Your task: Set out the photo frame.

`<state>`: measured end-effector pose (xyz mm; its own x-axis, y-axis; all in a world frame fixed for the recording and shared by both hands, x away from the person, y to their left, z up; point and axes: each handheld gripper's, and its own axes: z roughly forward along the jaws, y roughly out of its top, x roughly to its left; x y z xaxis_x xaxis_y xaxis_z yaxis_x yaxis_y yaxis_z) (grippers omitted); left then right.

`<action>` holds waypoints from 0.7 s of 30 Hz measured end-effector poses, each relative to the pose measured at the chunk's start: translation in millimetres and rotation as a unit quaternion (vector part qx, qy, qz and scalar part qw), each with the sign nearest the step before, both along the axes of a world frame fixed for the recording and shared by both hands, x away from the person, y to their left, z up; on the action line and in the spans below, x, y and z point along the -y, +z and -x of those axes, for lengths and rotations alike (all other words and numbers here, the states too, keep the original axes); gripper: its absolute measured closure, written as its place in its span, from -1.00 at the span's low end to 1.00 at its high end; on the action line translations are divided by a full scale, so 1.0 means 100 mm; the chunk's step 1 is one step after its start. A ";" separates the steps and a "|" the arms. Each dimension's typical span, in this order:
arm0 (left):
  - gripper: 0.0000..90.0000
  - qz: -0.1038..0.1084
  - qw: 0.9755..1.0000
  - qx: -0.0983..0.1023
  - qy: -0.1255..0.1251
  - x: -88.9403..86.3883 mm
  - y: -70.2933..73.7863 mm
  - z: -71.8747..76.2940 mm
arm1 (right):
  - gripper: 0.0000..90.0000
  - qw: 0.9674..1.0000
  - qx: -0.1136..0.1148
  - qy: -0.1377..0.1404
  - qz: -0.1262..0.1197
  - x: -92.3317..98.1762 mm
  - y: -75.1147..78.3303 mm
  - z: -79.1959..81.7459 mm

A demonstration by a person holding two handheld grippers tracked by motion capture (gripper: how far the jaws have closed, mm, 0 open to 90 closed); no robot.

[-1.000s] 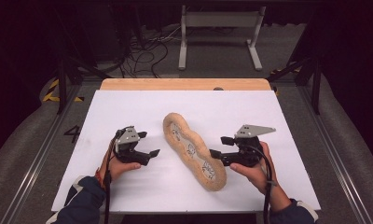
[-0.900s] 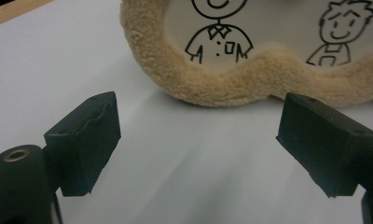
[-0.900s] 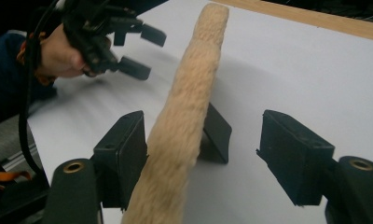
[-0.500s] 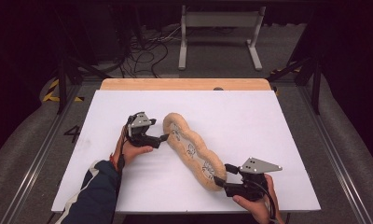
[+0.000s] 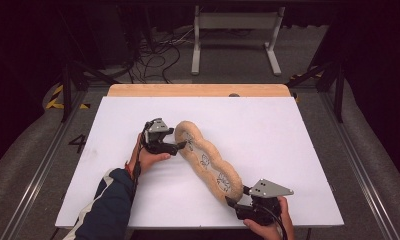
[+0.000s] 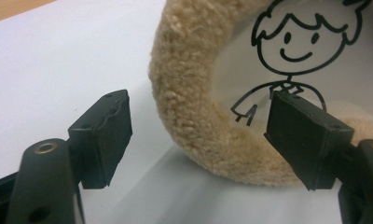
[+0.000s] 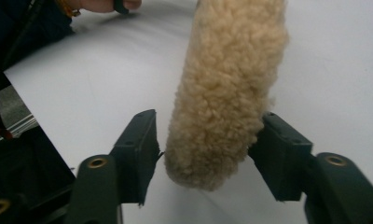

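A long tan fleecy pad (image 5: 208,160) with line-drawn cartoon figures on its pale face lies diagonally on the white table top (image 5: 298,135). My left gripper (image 5: 182,146) is at its far end. In the left gripper view the gripper (image 6: 198,135) straddles the fleecy rim (image 6: 189,93), one jaw outside it and one over the printed face, with a gap showing. My right gripper (image 5: 235,200) is at the near end. In the right gripper view the gripper (image 7: 208,149) has the pad's tip (image 7: 231,70) between its jaws, one pad touching. Both sets of jaws have just been closing.
A wooden strip (image 5: 198,90) borders the table's far edge. Beyond it on the dark floor lie cables (image 5: 158,55) and a grey metal stand (image 5: 233,20). Metal rails run along both sides. The right hand sits close to the table's front edge.
The left gripper moved right, up to the pad's far end. The right gripper moved down and toward the front edge, to the pad's near tip. Both sets of jaws narrowed.
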<state>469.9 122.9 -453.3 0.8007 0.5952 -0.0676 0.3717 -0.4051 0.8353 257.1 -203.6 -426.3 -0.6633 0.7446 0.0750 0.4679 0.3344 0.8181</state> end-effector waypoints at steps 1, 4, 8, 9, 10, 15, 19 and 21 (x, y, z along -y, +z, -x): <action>-0.46 0.000 1.000 0.003 0.002 0.00 -0.01 -0.01 | 0.14 1.000 0.000 -0.002 0.002 0.01 -0.01 0.00; -0.30 0.010 1.000 0.000 -0.014 0.02 -0.02 -0.03 | 0.33 1.000 0.003 0.005 -0.005 0.03 -0.02 0.02; 0.02 0.012 1.000 0.006 -0.022 0.01 -0.01 -0.03 | 0.39 1.000 0.007 0.003 -0.003 0.06 0.00 0.03; 0.14 0.014 1.000 0.002 -0.017 -0.02 -0.01 -0.03 | 0.40 1.000 0.005 0.002 -0.003 0.07 0.00 0.02; 0.29 0.013 1.000 0.003 -0.017 -0.03 -0.01 -0.03 | 0.41 1.000 0.005 0.002 -0.002 0.09 0.00 0.02; 0.40 0.003 1.000 0.003 -0.023 -0.06 0.01 -0.01 | 0.41 1.000 0.007 0.005 0.000 0.12 0.00 0.00; 0.42 0.005 1.000 -0.002 -0.022 -0.10 0.02 0.01 | 0.41 1.000 0.007 0.003 0.000 0.15 0.00 -0.02; 0.42 0.003 1.000 -0.003 -0.019 -0.13 0.02 0.05 | 0.41 1.000 0.005 0.002 -0.001 0.17 0.00 -0.04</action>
